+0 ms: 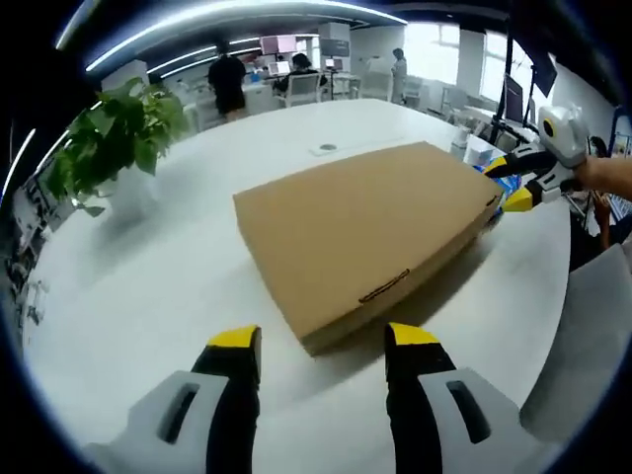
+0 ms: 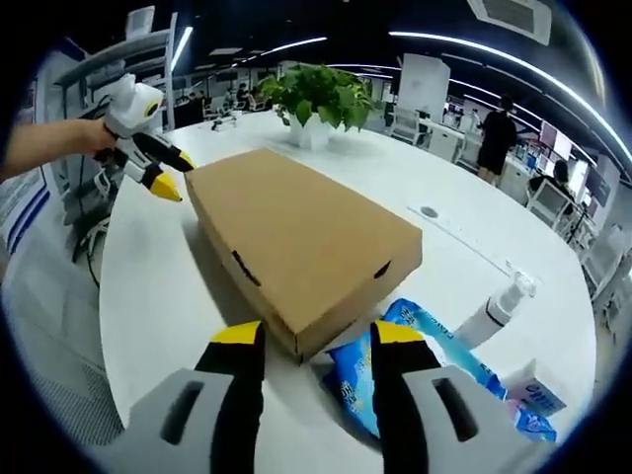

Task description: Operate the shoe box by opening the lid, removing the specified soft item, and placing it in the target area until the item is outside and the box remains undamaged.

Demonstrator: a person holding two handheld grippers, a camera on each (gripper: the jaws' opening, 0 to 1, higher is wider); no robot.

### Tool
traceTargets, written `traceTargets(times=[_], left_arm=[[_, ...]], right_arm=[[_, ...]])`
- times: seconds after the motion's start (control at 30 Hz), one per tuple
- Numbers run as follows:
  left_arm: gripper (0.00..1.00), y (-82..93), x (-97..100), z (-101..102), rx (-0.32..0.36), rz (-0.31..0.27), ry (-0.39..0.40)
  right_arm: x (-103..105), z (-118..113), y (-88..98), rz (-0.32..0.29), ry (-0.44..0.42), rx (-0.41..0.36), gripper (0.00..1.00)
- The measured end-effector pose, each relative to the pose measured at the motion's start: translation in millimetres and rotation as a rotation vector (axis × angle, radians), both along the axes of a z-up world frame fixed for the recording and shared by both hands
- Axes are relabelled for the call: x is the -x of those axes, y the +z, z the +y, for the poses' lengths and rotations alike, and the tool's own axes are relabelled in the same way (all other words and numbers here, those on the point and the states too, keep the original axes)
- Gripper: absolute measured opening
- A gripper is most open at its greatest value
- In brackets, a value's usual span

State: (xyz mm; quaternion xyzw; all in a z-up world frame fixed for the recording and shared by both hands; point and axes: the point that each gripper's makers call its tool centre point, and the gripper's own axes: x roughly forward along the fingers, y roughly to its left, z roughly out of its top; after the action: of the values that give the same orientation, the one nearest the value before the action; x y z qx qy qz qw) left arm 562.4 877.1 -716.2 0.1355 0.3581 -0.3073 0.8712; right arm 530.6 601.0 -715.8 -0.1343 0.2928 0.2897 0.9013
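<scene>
Left gripper (image 1: pixel 321 346) open | shoe box (image 1: pixel 370 232) lid closed, long axis diagonal

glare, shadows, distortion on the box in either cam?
Left gripper view: shoe box evenly lit, soft shadow on its near side, ceiling lights bowed by the fisheye. Right gripper view: no glare on the box; the table edge curves, sharp enough throughout.

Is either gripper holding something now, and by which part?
Nothing is held. The left gripper and right gripper are open at opposite corners of the closed box.
</scene>
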Motion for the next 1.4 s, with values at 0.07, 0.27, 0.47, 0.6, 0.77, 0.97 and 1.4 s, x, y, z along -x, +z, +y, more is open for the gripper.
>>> traceTargets(times=[0.07, 0.27, 0.47, 0.6, 0.77, 0.97, 1.4], left_arm=[[0.51, 6.2, 6.6, 1, 0.025, -0.023, 0.033], [0.56, 22.2, 34.3, 2, 0.055, -0.056, 0.07], [0.61, 39.7, 61.0, -5, 0.07, -0.096, 0.084], [0.68, 47.6, 79.6, -15, 0.131, -0.115, 0.117], [0.75, 47.8, 97.4, -21, 0.125, -0.119, 0.119], [0.82, 58.6, 120.2, -27, 0.176, -0.134, 0.135], [1.0, 72.8, 152.5, -8, 0.149, -0.237, 0.151]], right_arm=[[6, -7, 4.4, -0.014, -0.012, 0.005, 0.44], [27, -33, 16.9, -0.038, -0.081, -0.002, 0.52], [56, -62, 29.0, -0.054, -0.192, -0.046, 0.62], [77, -80, 31.5, -0.056, -0.241, -0.044, 0.67], [98, -94, 34.1, -0.061, -0.271, -0.03, 0.72], [119, -106, 49.4, -0.126, -0.307, -0.019, 0.82], [157, -105, 61.9, -0.158, -0.341, -0.07, 0.94]])
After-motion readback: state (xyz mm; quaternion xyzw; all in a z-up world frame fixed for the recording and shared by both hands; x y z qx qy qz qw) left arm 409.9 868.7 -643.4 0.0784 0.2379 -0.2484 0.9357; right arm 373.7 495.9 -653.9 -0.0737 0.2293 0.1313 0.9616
